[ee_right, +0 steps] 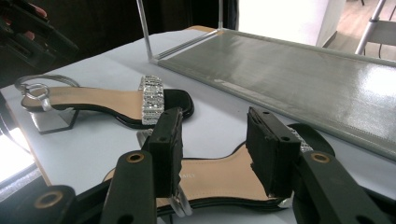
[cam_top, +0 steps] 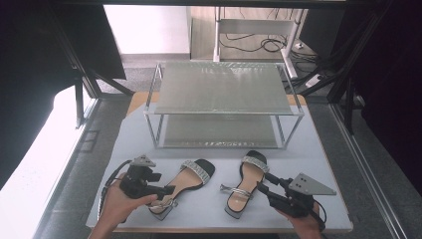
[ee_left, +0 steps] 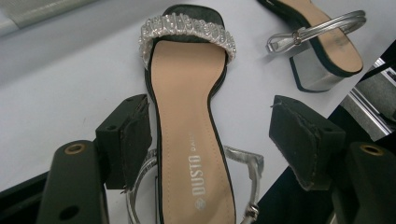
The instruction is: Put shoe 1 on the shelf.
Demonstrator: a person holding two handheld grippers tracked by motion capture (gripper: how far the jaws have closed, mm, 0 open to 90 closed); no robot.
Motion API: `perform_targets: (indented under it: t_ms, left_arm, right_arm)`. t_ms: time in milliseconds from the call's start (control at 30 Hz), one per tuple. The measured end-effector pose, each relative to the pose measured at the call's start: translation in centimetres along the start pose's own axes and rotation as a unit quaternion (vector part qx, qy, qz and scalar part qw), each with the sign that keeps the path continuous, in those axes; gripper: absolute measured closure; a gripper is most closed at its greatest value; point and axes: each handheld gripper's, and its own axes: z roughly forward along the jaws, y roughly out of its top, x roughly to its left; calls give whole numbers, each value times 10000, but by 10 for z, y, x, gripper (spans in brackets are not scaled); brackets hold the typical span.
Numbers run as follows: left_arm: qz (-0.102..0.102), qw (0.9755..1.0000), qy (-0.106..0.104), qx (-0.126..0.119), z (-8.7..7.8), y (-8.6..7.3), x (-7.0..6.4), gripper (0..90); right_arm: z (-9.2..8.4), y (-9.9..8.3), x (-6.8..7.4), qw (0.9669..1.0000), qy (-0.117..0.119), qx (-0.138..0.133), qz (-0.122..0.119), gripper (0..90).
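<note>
Two sandals lie near the desk's front edge, before the rack. Left gripper jaws released, straddling the left sandal; right gripper jaws released over the right sandal, seemingly untouched. Approach step; next, clamp each sole squarely.

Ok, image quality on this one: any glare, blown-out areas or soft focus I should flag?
High view: the floor at left and the wall behind the rack are blown out, dark curtains either side. Left gripper view: the sandal is sharp, its insole print readable; the near jaws are slightly soft. Right gripper view: glare on the rack's lower shelf, white window patch at top.
</note>
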Motion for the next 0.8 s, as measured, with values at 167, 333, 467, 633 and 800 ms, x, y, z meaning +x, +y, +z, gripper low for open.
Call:
perform_targets:
  t_ms: [167, 333, 467, 633, 800]
  left_arm:
    - [3, 9994, -21, 342, 17, 9, 5, 297]
    - [91, 9968, 124, 784, 34, 16, 7, 273]
    - [80, 9940, 235, 1065, 46, 18, 9, 260]
    - [127, 9901, 362, 1350, 58, 17, 8, 257]
    - [184, 9856, 453, 1621, 69, 16, 4, 252]
  right_arm:
    - [1, -3, -2, 9999, -127, 32, 43, 561]
    - [7, -6, -1, 9998, -144, 157, 15, 552]
    - [12, -8, 2, 9996, -119, 255, -44, 544]
    - [12, -8, 3, 9996, -99, 265, -54, 542]
    - [14, -9, 3, 9995, -107, 294, -47, 539]
